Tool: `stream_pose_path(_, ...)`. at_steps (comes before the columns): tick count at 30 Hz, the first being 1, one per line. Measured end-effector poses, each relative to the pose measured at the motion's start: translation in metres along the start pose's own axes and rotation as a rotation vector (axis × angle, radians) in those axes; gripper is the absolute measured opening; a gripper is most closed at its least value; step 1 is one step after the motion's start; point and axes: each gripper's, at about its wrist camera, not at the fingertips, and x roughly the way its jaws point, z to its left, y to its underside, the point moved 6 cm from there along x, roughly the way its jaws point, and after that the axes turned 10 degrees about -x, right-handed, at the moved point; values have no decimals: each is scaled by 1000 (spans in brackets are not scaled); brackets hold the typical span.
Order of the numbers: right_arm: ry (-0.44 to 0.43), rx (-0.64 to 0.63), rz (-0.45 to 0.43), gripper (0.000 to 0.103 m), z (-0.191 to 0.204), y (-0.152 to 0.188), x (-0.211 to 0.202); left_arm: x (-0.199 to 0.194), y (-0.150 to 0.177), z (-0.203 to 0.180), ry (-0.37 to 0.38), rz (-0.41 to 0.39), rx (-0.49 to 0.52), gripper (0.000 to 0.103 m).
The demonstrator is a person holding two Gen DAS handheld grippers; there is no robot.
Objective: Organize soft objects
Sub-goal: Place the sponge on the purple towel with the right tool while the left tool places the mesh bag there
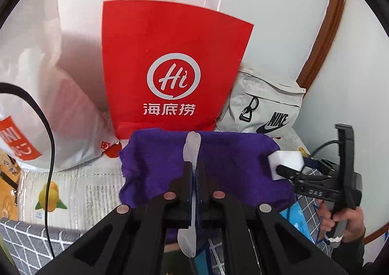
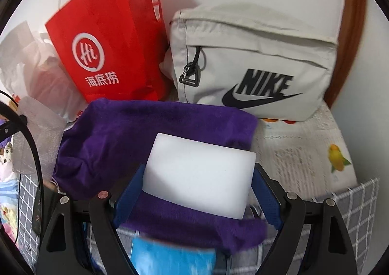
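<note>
**Bags, a purple cloth and a white sponge**

Lettering is easy to read from the left wrist: the red paper bag (image 1: 170, 66) carries a white ring with "Hi" and three Chinese characters, and the pale grey pouch (image 1: 265, 107) to its right says "NIKE" above a swoosh. A white plastic bag (image 1: 41, 95) on the left has an orange panel whose letters I cannot make out. The left hand-held gripper (image 1: 193, 153) is shut on a thin, whitish mesh strip (image 1: 192, 146), which runs between the pressed-together jaws above the purple cloth (image 1: 231, 165). This view alone shows the right hand-held gripper (image 1: 289, 168) from outside, with a person's hand (image 1: 342, 221) around its handle and the white sponge (image 1: 288, 160) at its tip.

From the right wrist, the same red bag (image 2: 107, 41) and Nike pouch (image 2: 255, 61) stand at the back; here the pouch's zip pull shows clearly. The right hand-held gripper (image 2: 197, 187) stands wide, its blue pads against both ends of the white sponge (image 2: 197, 175), holding it over the purple cloth (image 2: 116, 138). Only this view shows a lemon-printed quilted mat (image 2: 304, 153) on the right.
</note>
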Motion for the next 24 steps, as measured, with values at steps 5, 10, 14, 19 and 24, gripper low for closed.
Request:
stream_pose_path(5, -22, -34, 40, 86, 6, -14, 35, 17, -5, 2, 3, 16, -6, 3)
stream_pose_path(10, -71, -39, 114, 86, 7, -20, 78, 33, -10, 2, 5, 46, -12, 3)
stream_pose_path(14, -104, 0, 182, 86, 3, -15, 100, 40, -16, 2, 26, 31, -21, 3)
stream_pose_path(19, -106, -30, 229, 87, 5, -13, 108, 50, -22, -3, 44, 40, -24, 3)
stream_pose_path(24, -73, -74, 228, 90, 8, -11, 99, 69, -28, -4, 73, 61, -47, 3)
